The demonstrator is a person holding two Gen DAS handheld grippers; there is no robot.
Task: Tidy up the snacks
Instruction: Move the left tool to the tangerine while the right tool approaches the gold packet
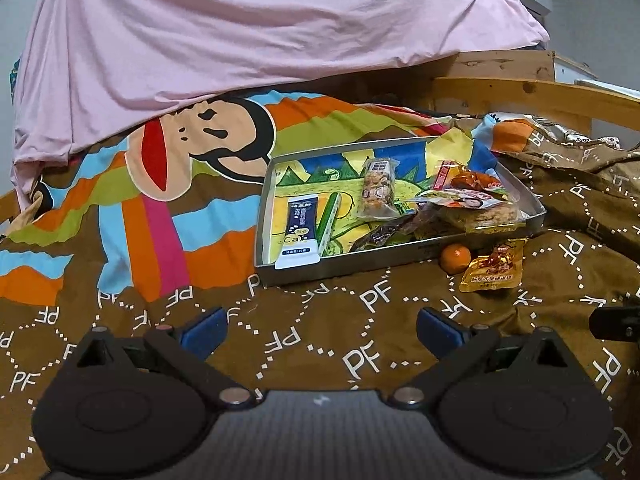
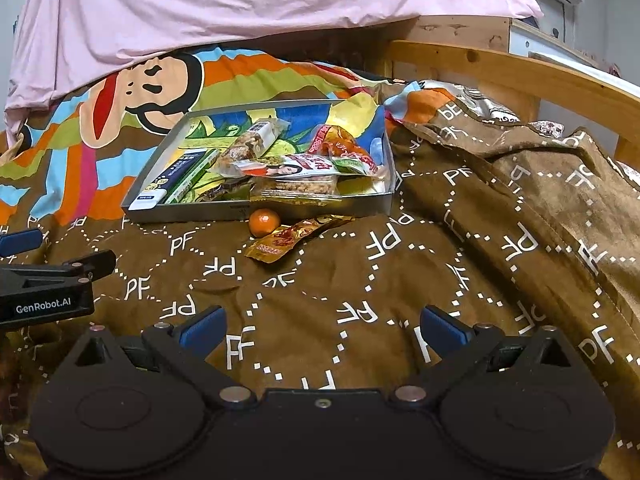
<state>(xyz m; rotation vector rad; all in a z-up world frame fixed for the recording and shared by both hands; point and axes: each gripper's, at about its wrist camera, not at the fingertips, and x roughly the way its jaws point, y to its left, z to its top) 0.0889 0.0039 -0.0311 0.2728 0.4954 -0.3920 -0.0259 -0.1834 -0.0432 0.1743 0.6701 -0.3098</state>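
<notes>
Orange mandarin [image 2: 264, 222] and yellow packet [image 2: 294, 237] lie on the bed just outside the tray [image 2: 256, 210], ahead of your empty, spread right gripper [image 2: 322, 330]; your left gripper [image 1: 318, 330], likewise spread, seems farther.

Right claw [image 2: 320, 330] gapes above the bedspread [image 2: 360, 280]; tangerine [image 2: 264, 222] touches tray [image 2: 256, 210].

Both wrist views face the tray [image 1: 400, 266] — low, near.
</notes>
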